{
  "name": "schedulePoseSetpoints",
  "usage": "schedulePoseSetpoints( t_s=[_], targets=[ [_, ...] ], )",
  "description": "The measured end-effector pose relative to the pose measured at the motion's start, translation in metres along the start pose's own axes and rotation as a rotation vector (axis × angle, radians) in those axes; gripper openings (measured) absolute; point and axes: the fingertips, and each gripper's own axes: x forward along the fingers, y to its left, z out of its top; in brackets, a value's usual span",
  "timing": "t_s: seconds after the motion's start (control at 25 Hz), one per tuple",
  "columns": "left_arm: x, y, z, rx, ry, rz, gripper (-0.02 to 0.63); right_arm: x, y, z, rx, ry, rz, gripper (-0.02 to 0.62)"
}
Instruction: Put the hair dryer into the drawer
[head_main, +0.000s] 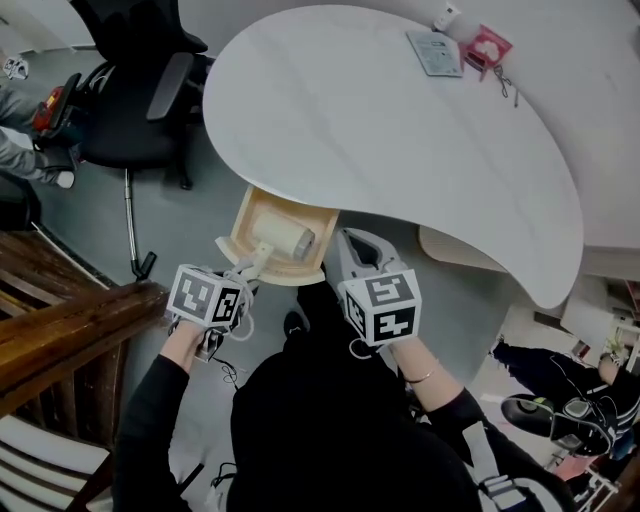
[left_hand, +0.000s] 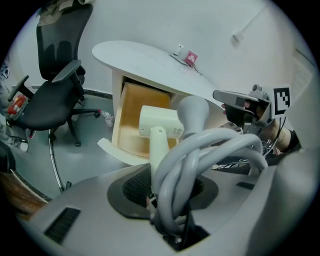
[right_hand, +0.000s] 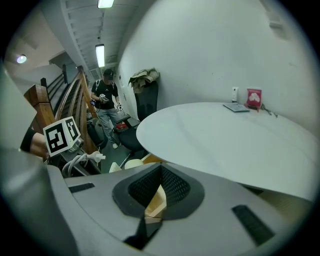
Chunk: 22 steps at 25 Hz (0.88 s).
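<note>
Under the white table (head_main: 400, 130) a wooden drawer (head_main: 252, 222) stands pulled out. The cream hair dryer (head_main: 283, 238) lies with its body inside the drawer (left_hand: 131, 107), handle pointing back at me. My left gripper (head_main: 238, 282) is shut on the dryer's handle (left_hand: 158, 145) and its looped grey cord (left_hand: 200, 160), which fill the jaws (left_hand: 170, 192). My right gripper (head_main: 362, 255) hovers just right of the drawer, shut, with nothing held. In the right gripper view its pads (right_hand: 175, 187) meet above the drawer's edge (right_hand: 155, 200).
A black office chair (head_main: 130, 90) stands left of the drawer. A wooden railing (head_main: 70, 330) runs at lower left. A card (head_main: 436, 52) and a pink item (head_main: 486, 45) lie at the table's far edge. A person (right_hand: 105, 105) stands farther off.
</note>
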Motion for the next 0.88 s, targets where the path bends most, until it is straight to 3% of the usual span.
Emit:
schedulePoseSetpoints(
  t_s=[0.28,0.88],
  targets=[
    [0.007,0.012,0.011,-0.007,0.080,0.026,0.156,0.017,0.006,-0.007,-0.003,0.053,0.042,0.005],
    [0.038,0.021,0.040,-0.008,0.163,0.049,0.156,0.066,0.021,-0.039,-0.060,0.223,0.178,0.005]
  ],
)
